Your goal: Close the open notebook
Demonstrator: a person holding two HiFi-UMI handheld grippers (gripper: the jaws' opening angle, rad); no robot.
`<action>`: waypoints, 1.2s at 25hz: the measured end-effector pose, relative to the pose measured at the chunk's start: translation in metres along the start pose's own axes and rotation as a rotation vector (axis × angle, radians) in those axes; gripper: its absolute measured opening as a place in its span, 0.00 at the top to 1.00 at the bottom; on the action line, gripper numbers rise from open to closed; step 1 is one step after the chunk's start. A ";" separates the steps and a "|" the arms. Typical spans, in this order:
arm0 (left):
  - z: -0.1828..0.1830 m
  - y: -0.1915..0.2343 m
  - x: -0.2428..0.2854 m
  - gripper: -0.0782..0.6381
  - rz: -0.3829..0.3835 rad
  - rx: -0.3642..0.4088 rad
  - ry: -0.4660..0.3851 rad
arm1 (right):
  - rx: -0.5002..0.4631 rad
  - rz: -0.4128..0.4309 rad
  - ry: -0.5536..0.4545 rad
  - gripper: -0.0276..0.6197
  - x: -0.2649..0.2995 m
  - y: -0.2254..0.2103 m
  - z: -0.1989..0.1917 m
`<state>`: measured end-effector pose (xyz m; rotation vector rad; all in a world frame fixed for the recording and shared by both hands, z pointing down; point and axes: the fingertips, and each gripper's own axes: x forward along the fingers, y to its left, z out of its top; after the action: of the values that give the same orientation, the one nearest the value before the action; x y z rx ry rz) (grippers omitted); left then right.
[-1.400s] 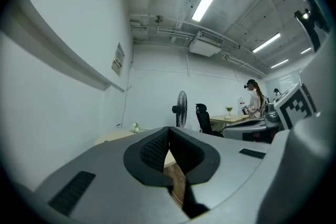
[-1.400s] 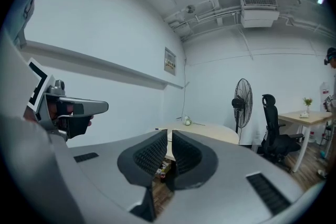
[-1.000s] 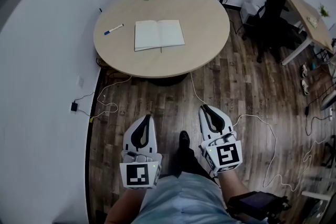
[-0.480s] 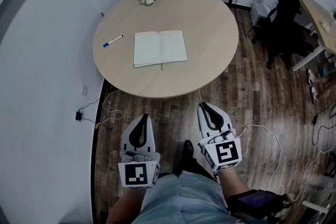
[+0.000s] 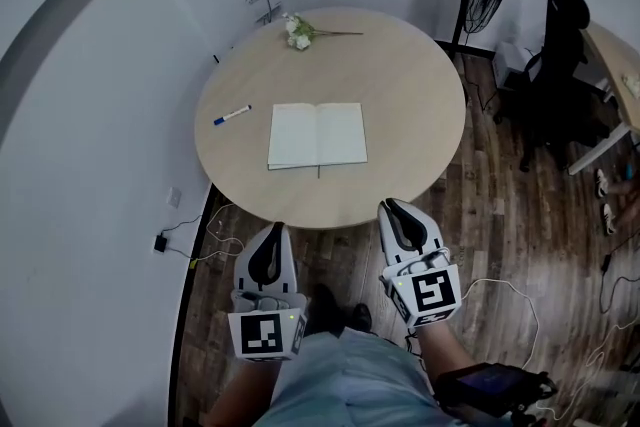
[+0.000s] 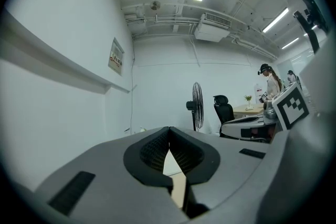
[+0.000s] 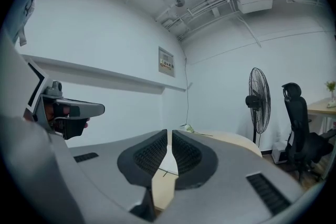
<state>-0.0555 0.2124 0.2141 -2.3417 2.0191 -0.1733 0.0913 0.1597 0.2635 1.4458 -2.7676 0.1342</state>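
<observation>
- Head view: notebook [image 5: 317, 135] lies open and flat on the round worktop [image 5: 410, 85], with a pen [image 5: 231, 115] well to its left. My left gripper [image 5: 271, 230] and right gripper [image 5: 392, 206] hang just short of the near edge, apart from the notebook. The pages are too small to read.
- Left gripper view: my fingers [image 6: 152, 149] are pressed together, empty. They hide nearly everything, leaving a pale sliver below the tips that I cannot identify.
- Right gripper view: my fingers [image 7: 149, 155] meet at the tips, holding nothing. Only a white strip of notebook shows beneath.
</observation>
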 end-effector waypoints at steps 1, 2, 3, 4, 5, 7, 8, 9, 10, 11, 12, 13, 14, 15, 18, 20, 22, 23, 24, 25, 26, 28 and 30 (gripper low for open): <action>0.000 0.003 0.003 0.86 0.007 -0.001 -0.001 | -0.002 0.006 -0.007 0.88 0.005 -0.001 0.001; 0.000 0.007 0.007 0.86 0.013 -0.003 0.000 | -0.004 0.011 -0.012 0.88 0.011 -0.002 0.001; -0.001 0.011 0.010 0.86 0.019 -0.006 0.000 | -0.004 0.014 -0.012 0.88 0.017 -0.002 0.001; -0.002 0.016 0.014 0.86 0.025 -0.009 0.001 | -0.004 0.016 -0.010 0.88 0.023 -0.002 0.000; -0.004 0.022 0.019 0.86 0.031 -0.012 0.001 | -0.004 0.018 -0.007 0.88 0.031 -0.002 -0.001; -0.009 0.035 0.030 0.86 0.039 -0.019 0.005 | -0.005 0.024 0.012 0.88 0.047 -0.001 -0.005; -0.012 0.040 0.038 0.86 0.039 -0.024 0.011 | -0.002 0.024 0.026 0.88 0.055 -0.001 -0.008; -0.016 0.044 0.047 0.86 0.037 -0.029 0.018 | 0.001 0.022 0.037 0.88 0.064 -0.004 -0.010; -0.021 0.048 0.058 0.86 0.033 -0.034 0.027 | 0.005 0.019 0.044 0.88 0.074 -0.008 -0.012; -0.026 0.053 0.069 0.86 0.029 -0.039 0.036 | 0.007 0.015 0.049 0.88 0.084 -0.012 -0.016; -0.032 0.058 0.080 0.86 0.025 -0.044 0.045 | 0.008 0.011 0.057 0.88 0.095 -0.016 -0.021; -0.038 0.064 0.091 0.86 0.022 -0.050 0.055 | 0.009 0.009 0.071 0.88 0.106 -0.019 -0.027; -0.044 0.070 0.102 0.86 0.020 -0.056 0.064 | 0.009 0.008 0.088 0.88 0.117 -0.022 -0.032; -0.050 0.077 0.112 0.86 0.017 -0.062 0.074 | 0.008 0.008 0.102 0.88 0.130 -0.024 -0.037; -0.059 0.098 0.142 0.86 0.012 -0.080 0.088 | 0.003 0.010 0.122 0.88 0.166 -0.026 -0.040; -0.055 0.112 0.159 0.86 0.004 -0.087 0.077 | -0.007 0.009 0.118 0.88 0.187 -0.026 -0.033; -0.043 0.123 0.175 0.86 -0.009 -0.087 0.055 | -0.019 -0.002 0.102 0.88 0.205 -0.028 -0.018; -0.036 0.128 0.182 0.86 -0.017 -0.084 0.042 | -0.025 -0.010 0.089 0.88 0.213 -0.030 -0.010; -0.030 0.134 0.189 0.86 -0.022 -0.081 0.029 | -0.030 -0.020 0.075 0.88 0.220 -0.031 -0.001; -0.025 0.140 0.195 0.86 -0.026 -0.079 0.018 | -0.036 -0.029 0.060 0.88 0.227 -0.031 0.006; -0.021 0.146 0.200 0.86 -0.029 -0.077 0.007 | -0.042 -0.036 0.048 0.88 0.234 -0.031 0.013; -0.015 0.156 0.211 0.86 -0.037 -0.075 -0.011 | -0.059 -0.046 0.032 0.88 0.246 -0.031 0.023; -0.011 0.163 0.220 0.86 -0.050 -0.073 -0.029 | -0.074 -0.062 0.019 0.88 0.254 -0.032 0.031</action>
<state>-0.1854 -0.0289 0.2194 -2.4239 1.9885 -0.0684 -0.0273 -0.0691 0.2481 1.5021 -2.6790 0.0435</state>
